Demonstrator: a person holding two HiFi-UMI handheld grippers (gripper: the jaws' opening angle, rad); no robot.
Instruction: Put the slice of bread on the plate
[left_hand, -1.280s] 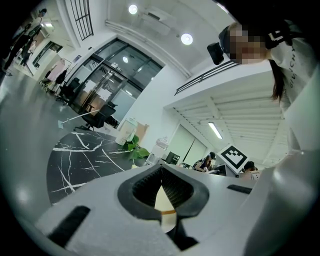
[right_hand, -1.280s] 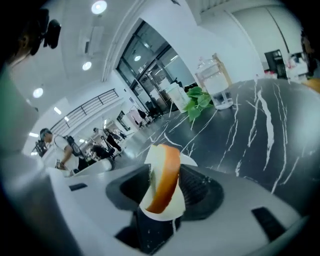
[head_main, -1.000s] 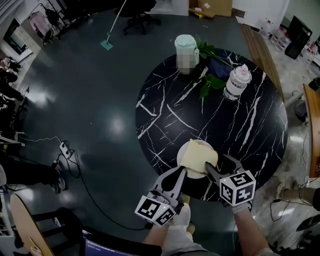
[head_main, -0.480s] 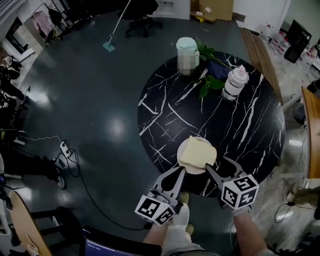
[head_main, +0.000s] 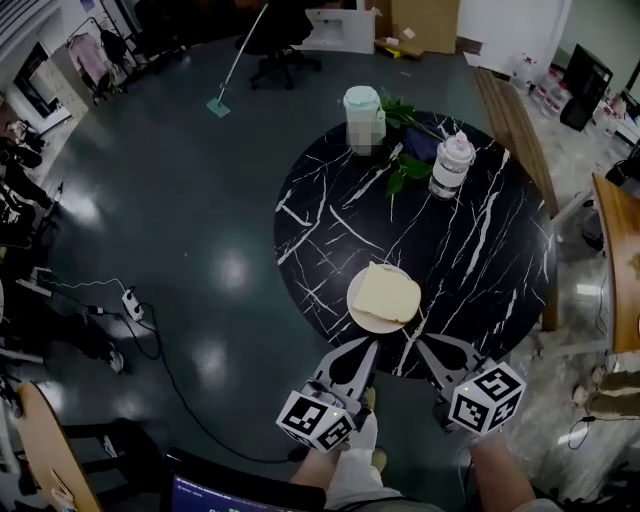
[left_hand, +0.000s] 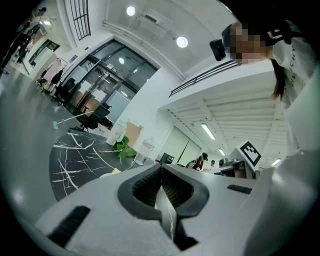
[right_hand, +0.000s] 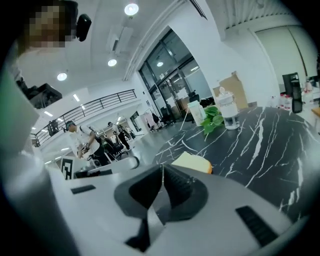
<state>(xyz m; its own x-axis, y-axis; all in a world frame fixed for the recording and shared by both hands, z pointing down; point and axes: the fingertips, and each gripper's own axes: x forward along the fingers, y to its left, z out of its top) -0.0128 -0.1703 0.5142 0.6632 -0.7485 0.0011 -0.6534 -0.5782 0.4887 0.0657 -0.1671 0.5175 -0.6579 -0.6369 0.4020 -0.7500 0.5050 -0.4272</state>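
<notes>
Both claws are closed and empty: the left gripper (head_main: 366, 347) and the right gripper (head_main: 424, 347) each have their ribbed dark pads pressed together, and they sit at the near edge of the table (head_main: 480, 250), just short of the plate (head_main: 362, 318) without touching it. The slice of bread (head_main: 385, 293), pale, soft and roughly square, lies flat on that small round white plate. The table is round, black and white-veined, with bare top between the plate and the bottle (head_main: 450, 165), jug (head_main: 363, 115) and leaves (head_main: 405, 165) at its far side
</notes>
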